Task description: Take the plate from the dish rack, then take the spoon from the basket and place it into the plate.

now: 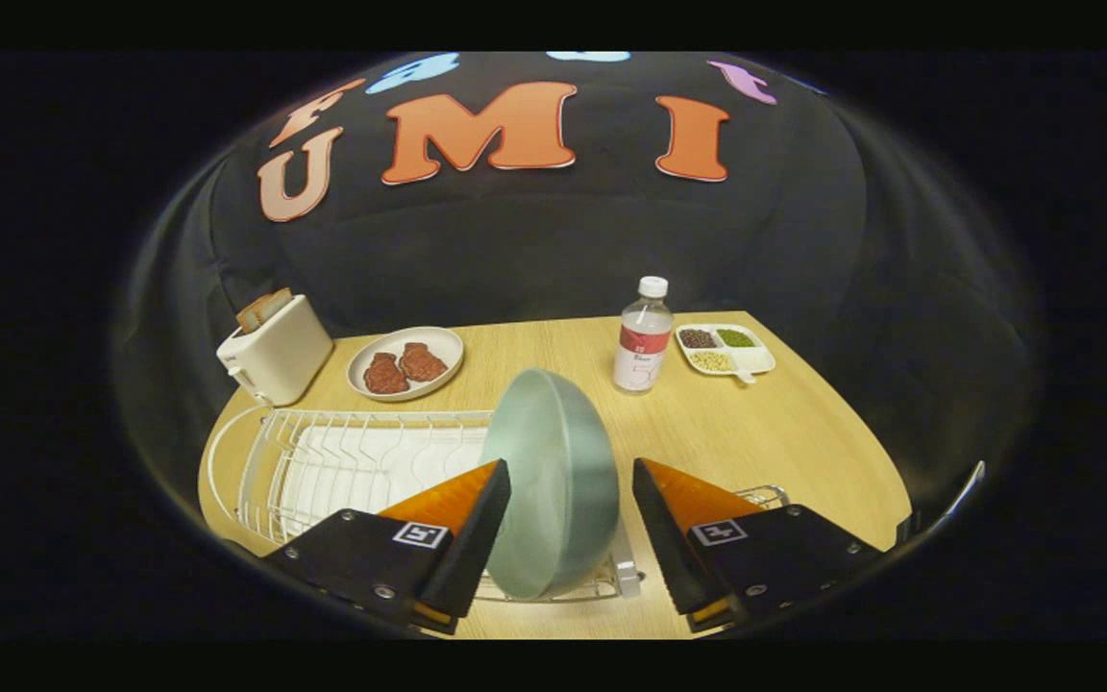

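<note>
Carefully, I held my claw (571,505) over the dish rack (342,461), with its two fingers wide apart. The plate (553,481) stood on its edge in the rack, right between my fingers. The left finger looked very close to the plate's rim, but the right one was not touching it. I thought the best way was to slide in a bit more, so both fingers sat on the two flat sides, then squeeze slowly and lift straight up. If I pulled sideways, the plate could catch on the wires. The wooden table (784,432) beside the rack had room to put it down.
</note>
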A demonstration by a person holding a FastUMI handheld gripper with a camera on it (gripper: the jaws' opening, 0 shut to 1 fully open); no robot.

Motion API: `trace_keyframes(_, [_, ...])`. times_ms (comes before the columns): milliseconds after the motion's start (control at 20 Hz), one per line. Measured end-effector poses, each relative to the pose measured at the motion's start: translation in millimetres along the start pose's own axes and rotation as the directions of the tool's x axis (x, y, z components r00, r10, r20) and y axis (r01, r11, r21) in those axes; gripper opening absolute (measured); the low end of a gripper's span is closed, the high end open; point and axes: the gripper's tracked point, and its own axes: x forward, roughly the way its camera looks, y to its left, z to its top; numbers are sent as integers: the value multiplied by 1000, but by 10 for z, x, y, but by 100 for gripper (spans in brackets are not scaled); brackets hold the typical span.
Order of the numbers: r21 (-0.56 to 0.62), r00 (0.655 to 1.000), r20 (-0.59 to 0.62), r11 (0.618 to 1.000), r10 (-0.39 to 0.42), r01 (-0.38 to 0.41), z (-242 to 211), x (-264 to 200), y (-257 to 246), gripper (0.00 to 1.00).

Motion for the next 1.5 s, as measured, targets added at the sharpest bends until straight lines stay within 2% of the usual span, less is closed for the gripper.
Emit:
trace_keyframes(100, [1,1000,-8,1000,-18,18,-19,45,0,68])
trace_keyframes(200, [7,998,-23,999,-51,51,-32,73,-36,51])
trace_keyframes(250, [18,997,-37,997,-71,71,-44,73,-58,37])
trace_keyframes(350, [35,995,-42,995,-91,93,-19,79,-56,28])
trace_keyframes(750, [-106,981,0,976,-194,192,169,-21,83,25])
trace_keyframes(1000, [-99,973,25,968,-228,229,289,-135,-19,25])
trace_keyframes(1250, [-46,981,37,980,-189,191,331,-384,-91,25])
trace_keyframes(1500, [31,993,29,993,-117,116,209,-650,-144,25])
